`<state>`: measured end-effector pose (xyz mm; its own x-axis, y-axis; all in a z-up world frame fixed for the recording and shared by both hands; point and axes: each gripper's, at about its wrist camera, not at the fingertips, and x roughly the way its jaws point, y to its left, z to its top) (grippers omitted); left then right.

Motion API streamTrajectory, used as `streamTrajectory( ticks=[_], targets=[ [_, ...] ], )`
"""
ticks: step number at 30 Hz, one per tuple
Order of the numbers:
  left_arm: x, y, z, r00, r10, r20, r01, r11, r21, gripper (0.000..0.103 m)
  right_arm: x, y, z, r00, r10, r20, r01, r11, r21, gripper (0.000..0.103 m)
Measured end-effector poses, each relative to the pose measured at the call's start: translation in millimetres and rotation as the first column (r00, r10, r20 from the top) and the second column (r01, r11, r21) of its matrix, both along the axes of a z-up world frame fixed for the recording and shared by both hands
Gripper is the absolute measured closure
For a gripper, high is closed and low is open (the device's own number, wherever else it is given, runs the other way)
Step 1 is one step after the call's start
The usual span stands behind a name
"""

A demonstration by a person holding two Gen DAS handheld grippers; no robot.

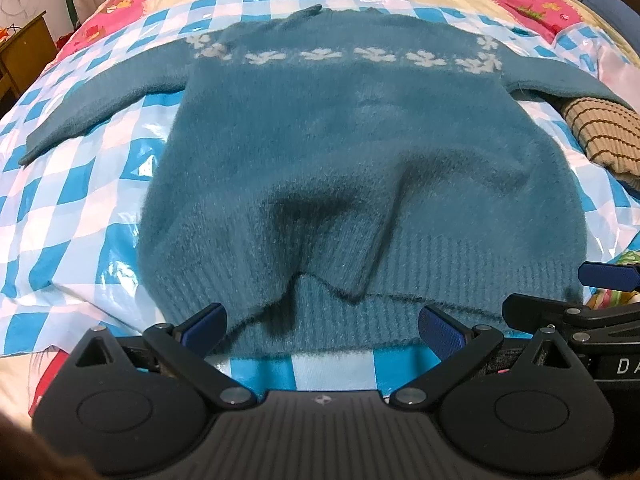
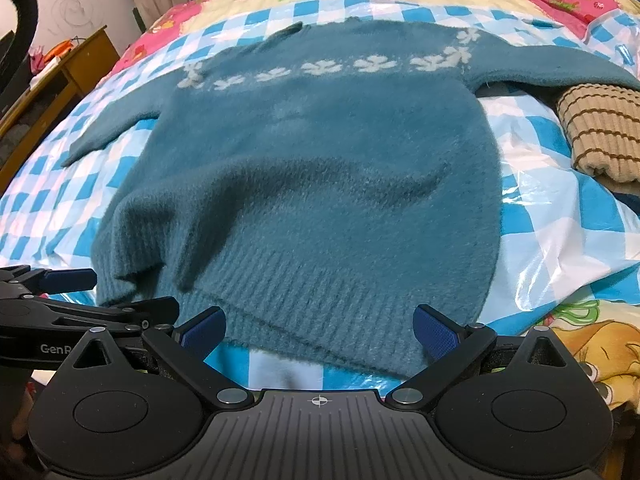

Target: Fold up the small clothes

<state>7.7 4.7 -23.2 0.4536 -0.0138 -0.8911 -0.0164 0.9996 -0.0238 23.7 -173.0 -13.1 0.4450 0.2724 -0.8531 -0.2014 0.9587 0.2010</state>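
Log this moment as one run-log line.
stage: pre-grasp | fuzzy teal knit sweater: spread flat, hem rumpled | left gripper: open at hem | right gripper: open at hem

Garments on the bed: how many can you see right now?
2. The teal sweater lies spread flat mid-bed, sleeves out. A tan striped knit sits folded at the right edge, under the sweater's sleeve end. More may lie beneath it.

Teal fuzzy sweater (image 1: 360, 152) with a band of white flower motifs across the chest, blue-and-white checked plastic sheet (image 1: 80, 208), tan knit garment (image 1: 604, 136) with brown stripes, cartoon-print bedsheet (image 2: 592, 344) in cream, pink and green, black grippers with blue fingertips (image 1: 440, 330)
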Motion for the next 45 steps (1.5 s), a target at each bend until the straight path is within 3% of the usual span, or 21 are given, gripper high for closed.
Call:
streamTrajectory(
  ticks=[16,31,38,45],
  targets=[
    [6,9,-7,0.999,0.026,-0.021,-0.027,0.999,-0.025,0.0,8,7,-9,0.999,0.028,-0.023,-0.028,1.0,-0.001,0.002],
    [10,60,-3,0.991,0.135,0.012,-0.135,0.991,-0.015,0.0,23,33,-8,0.991,0.132,-0.012,-0.132,0.991,0.011,0.002],
    [5,80,-9,0.987,0.162,-0.002,-0.162,0.985,0.052,0.0,26,68,-14,0.965,0.262,-0.017,-0.262,0.965,-0.007,0.004],
    [5,101,-13,0.976,0.216,-0.013,-0.215,0.976,0.035,0.0,26,101,-25,0.926,0.378,-0.019,-0.378,0.924,-0.054,0.008]
  ],
)
